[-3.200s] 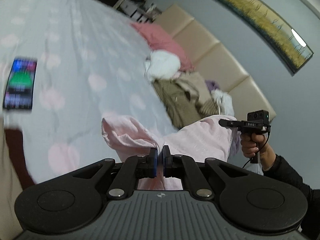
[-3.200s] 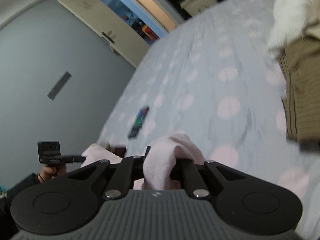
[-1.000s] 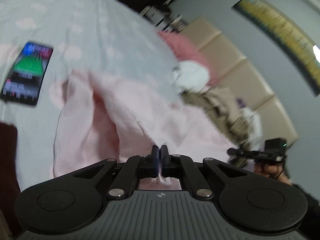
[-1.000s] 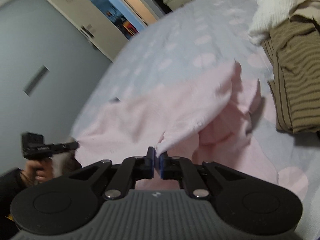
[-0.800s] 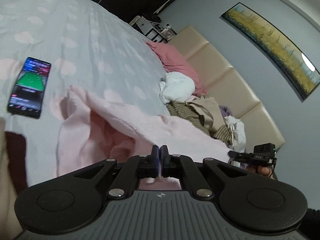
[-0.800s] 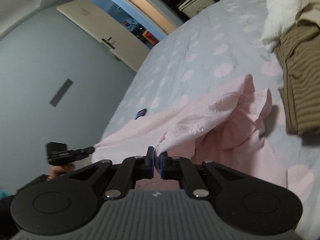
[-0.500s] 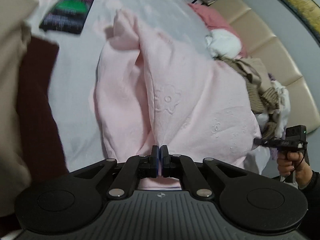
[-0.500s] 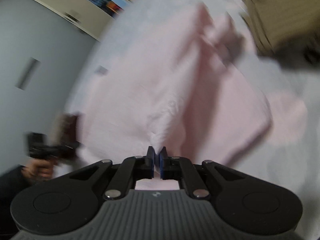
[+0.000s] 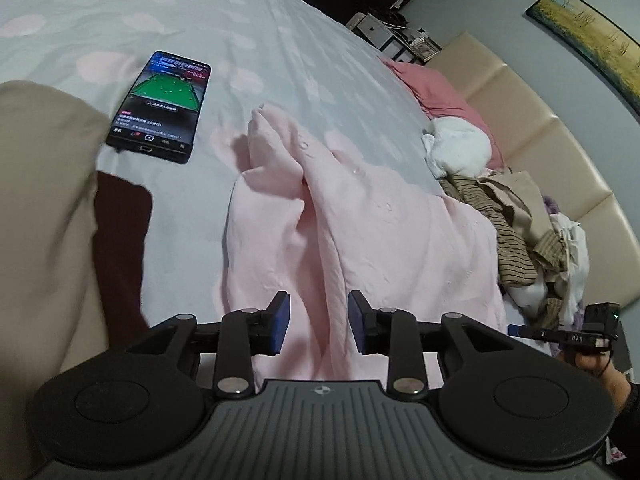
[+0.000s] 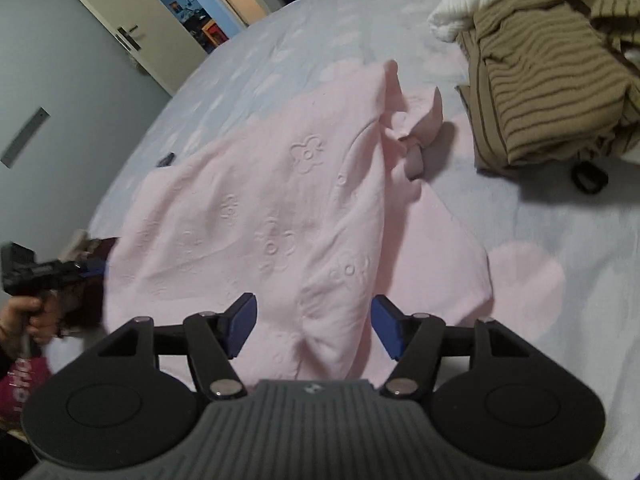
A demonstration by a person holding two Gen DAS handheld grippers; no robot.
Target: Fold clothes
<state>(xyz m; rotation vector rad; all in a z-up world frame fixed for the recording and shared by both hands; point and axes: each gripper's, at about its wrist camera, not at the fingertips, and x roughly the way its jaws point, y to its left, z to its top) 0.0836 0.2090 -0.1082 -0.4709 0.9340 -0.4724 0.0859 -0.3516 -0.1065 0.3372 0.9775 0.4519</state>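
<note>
A pale pink garment (image 9: 372,236) with embossed flowers lies spread on the bed, rumpled, with a raised fold down its middle. My left gripper (image 9: 318,328) stands open over its near hem, a ridge of cloth loose between the blue pads. My right gripper (image 10: 312,328) is open too, above the other near corner of the pink garment (image 10: 280,216), gripping nothing. Each gripper shows in the other's view: the right one (image 9: 576,336) at the far right, the left one (image 10: 44,272) at the far left, each held by a hand.
A lit phone (image 9: 160,106) lies on the grey sheet with pink spots (image 9: 240,28). A heap of striped brown and white clothes (image 10: 540,80) sits to the right, by a pink pillow (image 9: 432,88) and padded headboard (image 9: 540,120). Beige and maroon cloth (image 9: 48,216) lies at the left.
Both grippers held the pink garment shut, swung it up and laid it flat on the bed. Now both have opened and let it go.
</note>
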